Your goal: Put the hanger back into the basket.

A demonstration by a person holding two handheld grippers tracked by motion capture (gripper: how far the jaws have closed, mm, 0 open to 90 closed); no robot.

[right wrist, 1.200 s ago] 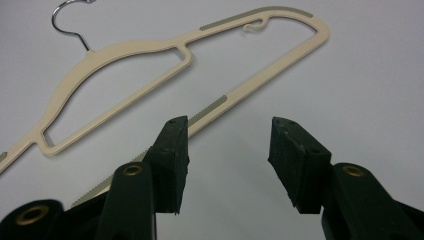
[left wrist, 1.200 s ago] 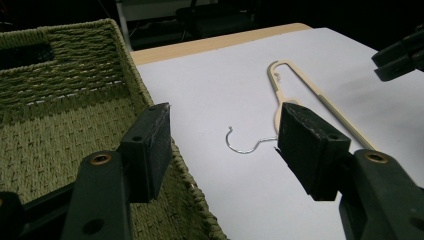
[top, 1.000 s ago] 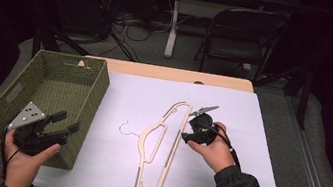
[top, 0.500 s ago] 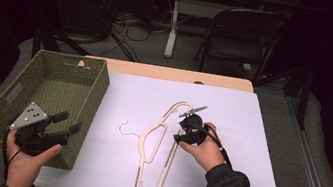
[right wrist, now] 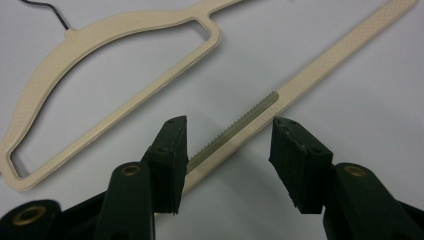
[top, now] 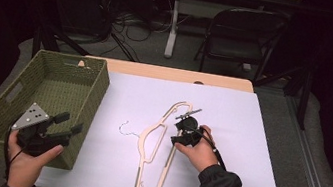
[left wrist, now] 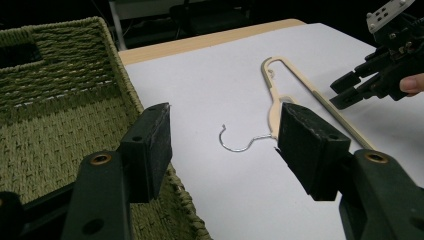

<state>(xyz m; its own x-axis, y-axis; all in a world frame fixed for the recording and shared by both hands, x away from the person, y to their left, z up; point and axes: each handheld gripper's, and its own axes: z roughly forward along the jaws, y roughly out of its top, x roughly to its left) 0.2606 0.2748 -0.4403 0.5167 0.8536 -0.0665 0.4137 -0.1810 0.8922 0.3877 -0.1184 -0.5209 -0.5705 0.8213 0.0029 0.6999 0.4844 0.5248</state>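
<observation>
Straddling the hanger's (right wrist: 125,65) ribbed bar, the right gripper's (right wrist: 227,150) fingers stay released, probably lining up a grab; left gripper (top: 55,129), also released, idles by the basket (top: 16,100) at the counter's left edge.

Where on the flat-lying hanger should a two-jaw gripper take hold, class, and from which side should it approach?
Probably the straight bottom bar of the hanger, from above. It is thin and lies flat on the white sheet, so jaws can straddle it, as the open right gripper does.

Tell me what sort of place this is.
Probably a lab or studio set up for recording: a white-covered table, tangled floor cables, a black folding chair, dark surroundings, and hand-held grippers with cameras.
</observation>
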